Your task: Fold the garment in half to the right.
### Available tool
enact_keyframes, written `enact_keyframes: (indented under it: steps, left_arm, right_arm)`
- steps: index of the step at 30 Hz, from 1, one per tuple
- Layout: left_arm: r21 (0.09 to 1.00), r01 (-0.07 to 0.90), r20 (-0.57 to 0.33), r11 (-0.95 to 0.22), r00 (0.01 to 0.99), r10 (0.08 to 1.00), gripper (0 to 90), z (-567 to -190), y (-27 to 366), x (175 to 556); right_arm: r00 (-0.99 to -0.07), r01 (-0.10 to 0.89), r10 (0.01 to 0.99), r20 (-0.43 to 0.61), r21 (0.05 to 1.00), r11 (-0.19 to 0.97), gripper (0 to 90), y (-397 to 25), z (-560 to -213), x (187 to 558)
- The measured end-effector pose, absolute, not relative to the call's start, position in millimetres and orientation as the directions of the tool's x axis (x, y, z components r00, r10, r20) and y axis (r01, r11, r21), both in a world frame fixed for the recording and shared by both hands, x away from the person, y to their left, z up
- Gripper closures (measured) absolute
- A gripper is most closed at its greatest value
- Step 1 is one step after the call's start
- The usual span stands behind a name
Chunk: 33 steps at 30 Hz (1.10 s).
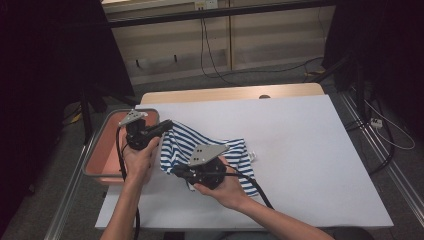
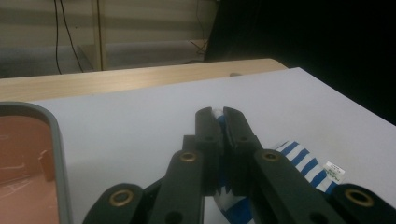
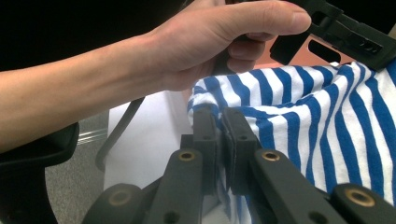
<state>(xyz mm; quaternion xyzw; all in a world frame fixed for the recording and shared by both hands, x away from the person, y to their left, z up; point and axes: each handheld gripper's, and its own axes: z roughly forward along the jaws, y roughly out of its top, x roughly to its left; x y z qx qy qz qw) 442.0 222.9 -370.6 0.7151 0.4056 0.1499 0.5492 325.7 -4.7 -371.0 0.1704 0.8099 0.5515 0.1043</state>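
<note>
Both pairs of jaws are pinched shut on the striped cloth (image 1: pixel 210 150); the left gripper (image 2: pixel 218 116) nips a fold of it between its tips, and the right gripper (image 3: pixel 219 116) clamps its near edge; the left hand (image 3: pixel 210 42) sits close above the right gripper's jaws; a pink tray (image 1: pixel 102 150) lies just left of the cloth, at the table's (image 1: pixel 310 150) edge; the cloth is blue-and-white, crumpled, partly lifted, with a small white label (image 2: pixel 334 171).
</note>
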Motion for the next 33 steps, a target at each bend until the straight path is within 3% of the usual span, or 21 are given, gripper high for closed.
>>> enact_keyframes:
  steps: [13, 33]
  left_arm:
    - [0.907, 0.419, -0.237, -0.051, 0.606, 0.759, 86.1, -366.5, 238.6, 441.4]
    - [0.902, 0.422, -0.218, -0.087, 0.62, 0.754, 86.0, -371.3, 224.6, 441.4]
  right_arm:
    - [-0.929, 0.137, 0.37, 0.003, 0.931, 0.338, 85.5, 10.0, -364.4, 330.6]
    - [-0.928, 0.172, 0.37, 0.031, 0.919, 0.355, 85.5, 8.6, -385.1, 331.7]
